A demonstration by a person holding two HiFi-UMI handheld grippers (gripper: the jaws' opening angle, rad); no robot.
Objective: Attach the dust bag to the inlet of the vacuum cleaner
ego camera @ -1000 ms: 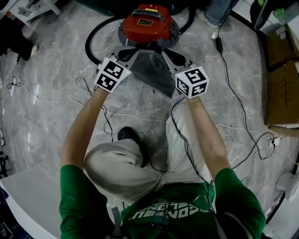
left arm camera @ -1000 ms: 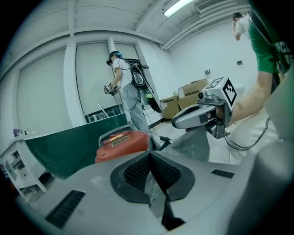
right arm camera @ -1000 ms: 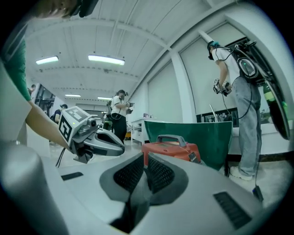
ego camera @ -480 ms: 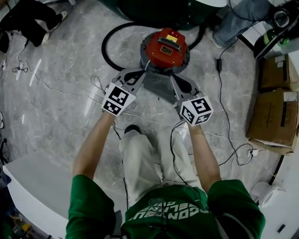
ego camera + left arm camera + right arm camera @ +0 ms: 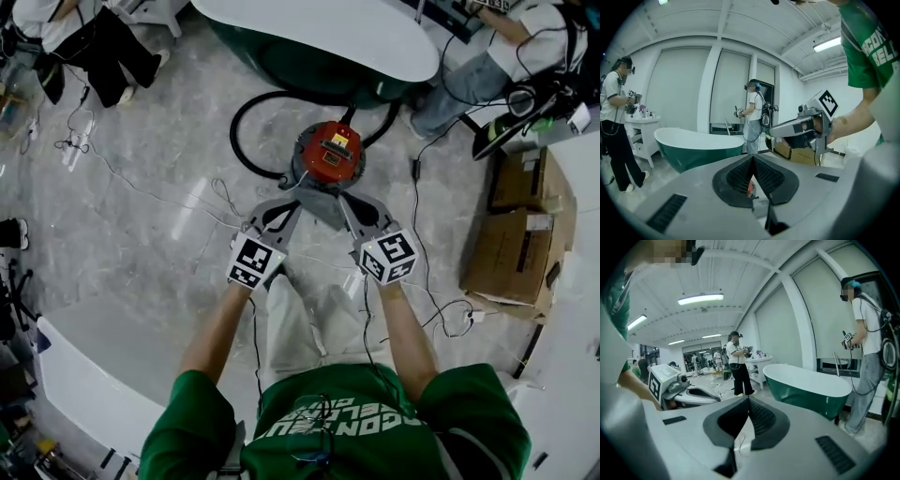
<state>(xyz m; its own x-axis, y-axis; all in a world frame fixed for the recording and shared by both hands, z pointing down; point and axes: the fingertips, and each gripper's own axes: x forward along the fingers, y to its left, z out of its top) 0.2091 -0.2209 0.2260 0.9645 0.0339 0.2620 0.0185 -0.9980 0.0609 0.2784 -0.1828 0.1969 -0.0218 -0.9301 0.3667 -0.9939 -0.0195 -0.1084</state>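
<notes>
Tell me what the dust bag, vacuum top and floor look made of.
The dust bag looks like soft grey cloth or non-woven fabric, matte: it hangs limp, without shine. The vacuum top seems red moulded plastic, smooth with a slight sheen. The floor looks like polished grey stone or marble-look tile: veined, with light streaks reflected.

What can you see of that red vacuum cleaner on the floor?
The vacuum cleaner is a round canister with a red top, a yellow-and-black label and a dark base. It stands upright on the grey floor before a green bathtub. A black hose curls beside it. The grey dust bag hides its near edge.
</notes>
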